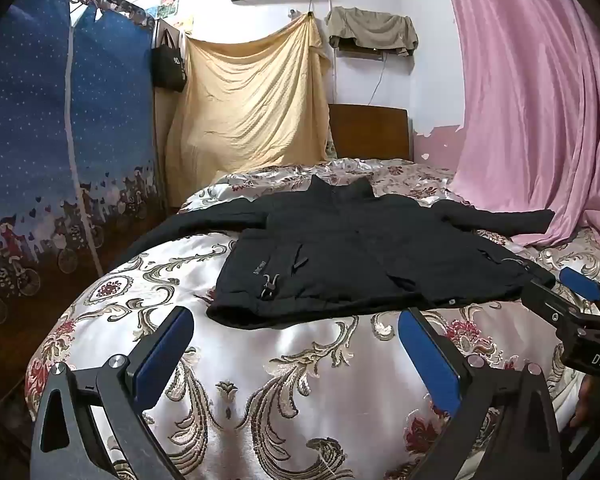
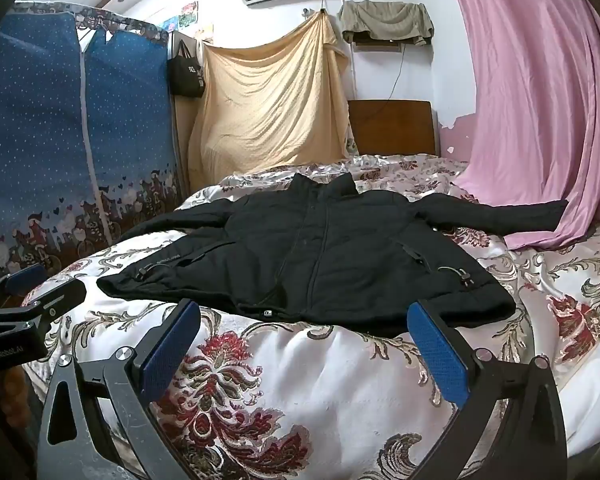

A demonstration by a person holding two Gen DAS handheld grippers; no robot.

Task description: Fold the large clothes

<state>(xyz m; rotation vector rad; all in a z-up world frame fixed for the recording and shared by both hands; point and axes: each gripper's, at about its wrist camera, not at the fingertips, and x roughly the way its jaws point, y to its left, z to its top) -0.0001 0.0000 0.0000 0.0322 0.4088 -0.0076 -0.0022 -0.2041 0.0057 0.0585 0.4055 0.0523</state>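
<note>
A black padded jacket point(image 1: 360, 252) lies flat, front up, on the bed with both sleeves spread out; it also shows in the right wrist view point(image 2: 320, 256). My left gripper point(image 1: 296, 320) is open and empty, just short of the jacket's hem at its left part. My right gripper point(image 2: 304, 312) is open and empty, its fingertips at the hem's near edge. The right gripper also shows in the left wrist view point(image 1: 572, 292), beside the jacket's right hem corner. The left gripper shows at the left edge of the right wrist view point(image 2: 36, 284).
The bed carries a white floral satin cover point(image 1: 300, 392). A blue fabric wardrobe point(image 1: 40, 140) stands at the left. A yellow sheet point(image 1: 252, 100) and a wooden headboard point(image 1: 370, 132) are behind. A pink curtain point(image 1: 540, 100) hangs at the right onto the bed.
</note>
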